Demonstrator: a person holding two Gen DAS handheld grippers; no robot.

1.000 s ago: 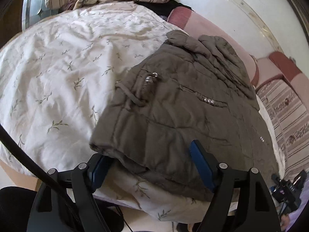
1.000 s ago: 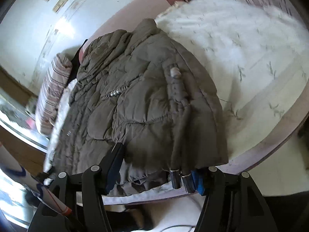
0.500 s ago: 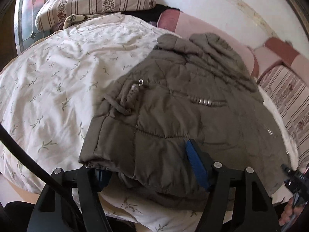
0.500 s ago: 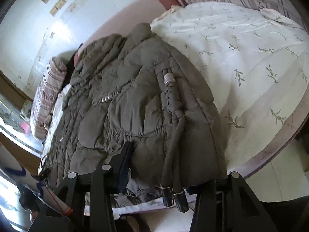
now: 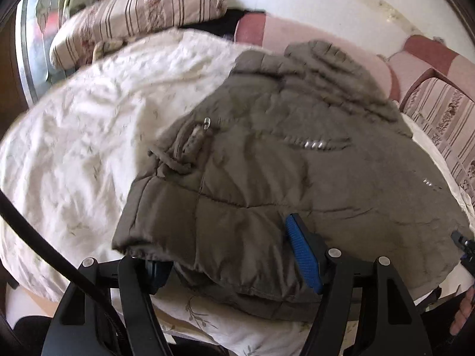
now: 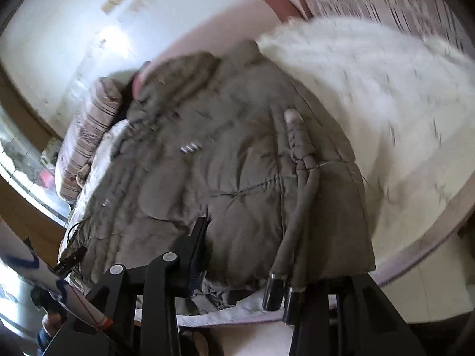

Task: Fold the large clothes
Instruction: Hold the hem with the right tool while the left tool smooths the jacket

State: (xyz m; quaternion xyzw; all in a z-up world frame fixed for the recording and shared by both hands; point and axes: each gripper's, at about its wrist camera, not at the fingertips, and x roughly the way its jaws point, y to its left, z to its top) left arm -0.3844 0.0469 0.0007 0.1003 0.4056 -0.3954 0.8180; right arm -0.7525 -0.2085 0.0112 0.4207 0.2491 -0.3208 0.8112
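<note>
An olive-grey quilted jacket [image 5: 285, 178] lies on a white bed sheet [image 5: 77, 154], hood toward the far wall. My left gripper [image 5: 228, 264] stands wide open around the jacket's near hem corner, the hem lying between the blue pads [image 5: 302, 252]. In the right wrist view the same jacket [image 6: 225, 178] fills the middle. My right gripper [image 6: 267, 270] is also wide open around the other hem corner; its right finger is hidden under the fabric. Two drawstrings with metal tips [image 6: 280, 293] hang over the hem.
A striped pillow [image 5: 139, 14] lies at the bed's far left, and striped bedding [image 5: 439, 118] at the right. A pink headboard [image 5: 326, 47] and a white wall stand behind. The bed's near edge [image 6: 430, 255] drops to the floor.
Both grippers have pushed forward so that the hem now lies deeper between the fingers. The jacket's near edge has bunched up slightly. Both views are blurred by motion.
</note>
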